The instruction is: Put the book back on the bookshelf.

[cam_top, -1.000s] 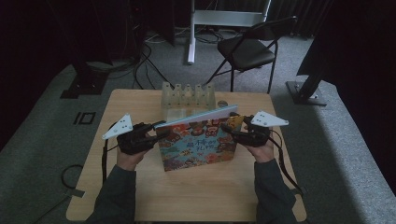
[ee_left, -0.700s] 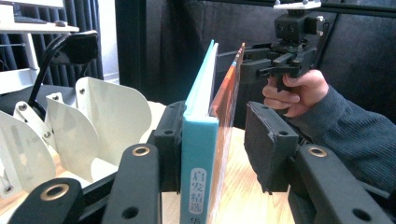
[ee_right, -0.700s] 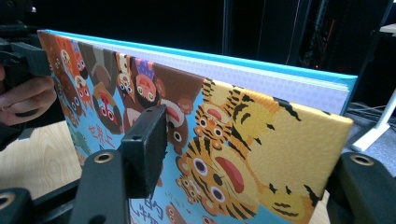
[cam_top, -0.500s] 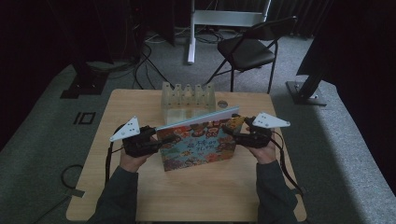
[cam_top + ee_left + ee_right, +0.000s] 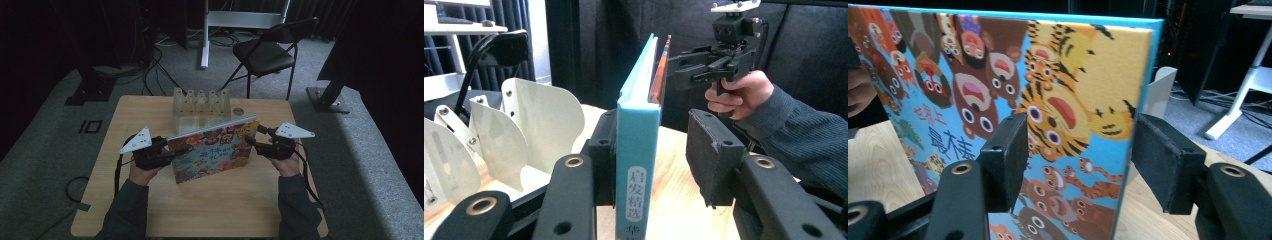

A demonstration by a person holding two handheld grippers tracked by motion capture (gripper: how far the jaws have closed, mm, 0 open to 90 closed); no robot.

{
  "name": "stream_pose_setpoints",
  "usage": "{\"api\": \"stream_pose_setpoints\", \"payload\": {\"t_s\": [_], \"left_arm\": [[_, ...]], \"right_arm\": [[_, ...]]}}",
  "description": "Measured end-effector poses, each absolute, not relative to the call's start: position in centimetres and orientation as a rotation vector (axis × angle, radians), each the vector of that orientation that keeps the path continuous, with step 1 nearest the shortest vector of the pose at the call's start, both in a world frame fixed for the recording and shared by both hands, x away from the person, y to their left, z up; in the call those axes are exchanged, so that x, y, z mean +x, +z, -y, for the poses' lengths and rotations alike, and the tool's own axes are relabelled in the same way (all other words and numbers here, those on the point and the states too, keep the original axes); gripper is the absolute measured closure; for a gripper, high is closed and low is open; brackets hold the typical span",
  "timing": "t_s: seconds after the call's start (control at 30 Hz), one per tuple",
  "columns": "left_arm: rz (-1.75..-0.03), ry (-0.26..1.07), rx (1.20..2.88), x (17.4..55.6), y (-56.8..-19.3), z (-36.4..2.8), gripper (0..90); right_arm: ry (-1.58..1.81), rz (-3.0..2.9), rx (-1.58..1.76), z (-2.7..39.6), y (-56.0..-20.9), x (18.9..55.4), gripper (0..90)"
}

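A picture book with cartoon animals on its cover stands upright on the wooden table. My left gripper has the teal spine between its jaws. One pad lies against the book, while the other pad stands off with a gap, so it is open. My right gripper straddles the book's opposite edge. Its near pad lies over the cover and the far pad sits against the back. Its jaws have just closed a little with the book between them.
A white slotted rack stands just behind the book at the table's far edge, its curved dividers close beside my left jaws. A small round object lies right of the rack. A folding chair stands beyond the table.
My left gripper has shifted slightly right, toward the book's spine. The book and my right gripper have stayed about where they were.
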State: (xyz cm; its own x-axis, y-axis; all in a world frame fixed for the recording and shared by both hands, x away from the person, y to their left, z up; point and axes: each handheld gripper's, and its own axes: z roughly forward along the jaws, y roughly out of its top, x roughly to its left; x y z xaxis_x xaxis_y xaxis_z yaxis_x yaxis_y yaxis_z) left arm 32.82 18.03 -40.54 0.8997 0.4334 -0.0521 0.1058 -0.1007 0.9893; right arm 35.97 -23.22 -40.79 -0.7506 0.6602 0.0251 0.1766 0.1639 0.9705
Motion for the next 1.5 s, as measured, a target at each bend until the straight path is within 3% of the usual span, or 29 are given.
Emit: {"api": "stream_pose_setpoints", "payload": {"t_s": [0.33, 0.7, 1.5], "left_arm": [[-0.426, 0.273, 1.668, 32.8, -40.7, -18.0, 59.7], [-0.428, 0.267, 1.656, 32.8, -40.9, -18.1, 66.4], [-0.443, 0.301, 1.692, 32.8, -41.3, -17.3, 61.9]], "right_arm": [[1.573, -2.025, 0.818, 23.7, -41.1, 36.0, 39.3], [1.566, -2.012, 0.854, 24.6, -41.6, 36.2, 39.4], [1.485, -2.012, 0.945, 26.0, -43.5, 36.8, 39.5]]}}
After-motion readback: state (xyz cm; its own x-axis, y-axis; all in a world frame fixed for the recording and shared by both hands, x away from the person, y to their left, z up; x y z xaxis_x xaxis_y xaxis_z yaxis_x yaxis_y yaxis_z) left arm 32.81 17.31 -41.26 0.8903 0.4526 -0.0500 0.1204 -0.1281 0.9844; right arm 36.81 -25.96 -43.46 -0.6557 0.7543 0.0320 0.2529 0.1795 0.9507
